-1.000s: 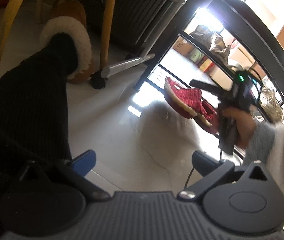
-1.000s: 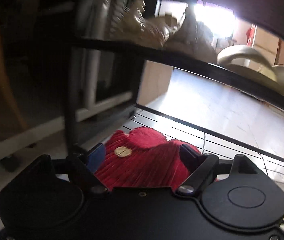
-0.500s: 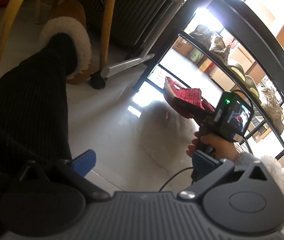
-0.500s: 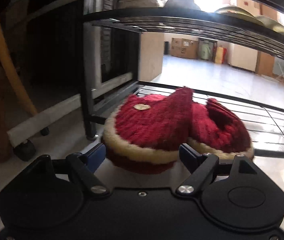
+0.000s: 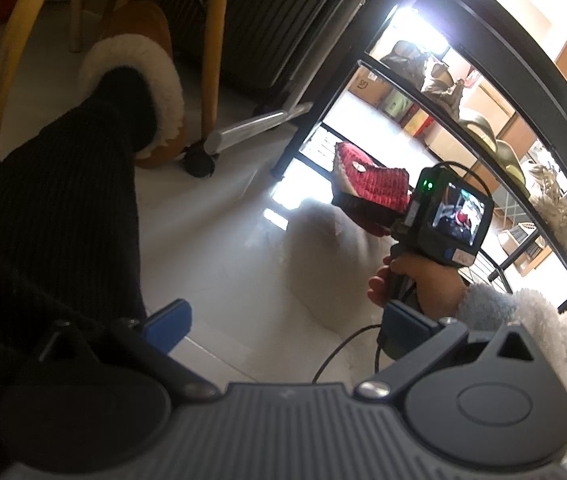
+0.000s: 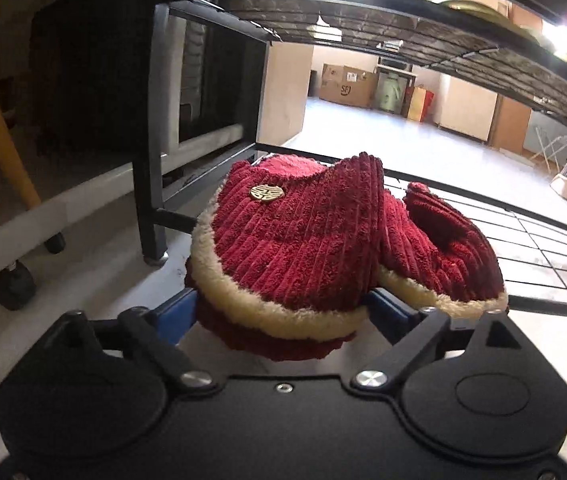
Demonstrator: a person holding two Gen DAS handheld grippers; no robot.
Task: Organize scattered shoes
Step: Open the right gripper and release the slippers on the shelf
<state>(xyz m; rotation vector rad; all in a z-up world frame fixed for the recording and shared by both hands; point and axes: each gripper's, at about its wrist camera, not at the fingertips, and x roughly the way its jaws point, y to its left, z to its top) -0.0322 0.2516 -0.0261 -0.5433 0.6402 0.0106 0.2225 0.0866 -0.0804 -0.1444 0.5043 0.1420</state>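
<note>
Lowered rackward — red slippers [image 6: 295, 256] clamped in right hand-held gripper [image 6: 283, 312].

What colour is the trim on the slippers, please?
Cream trim on red slippers, clearest in the right wrist view.

You see slippers [image 6: 295, 248]: dark red ribbed corduroy, cream fleece trim, gold round badge. Rack [image 6: 151, 120]: black metal. Your gripper fingertips [image 5: 167, 326]: blue. Floor [image 5: 223, 248]: pale marbled tile. Your sleeve [image 5: 555, 344]: white fleece.
</note>
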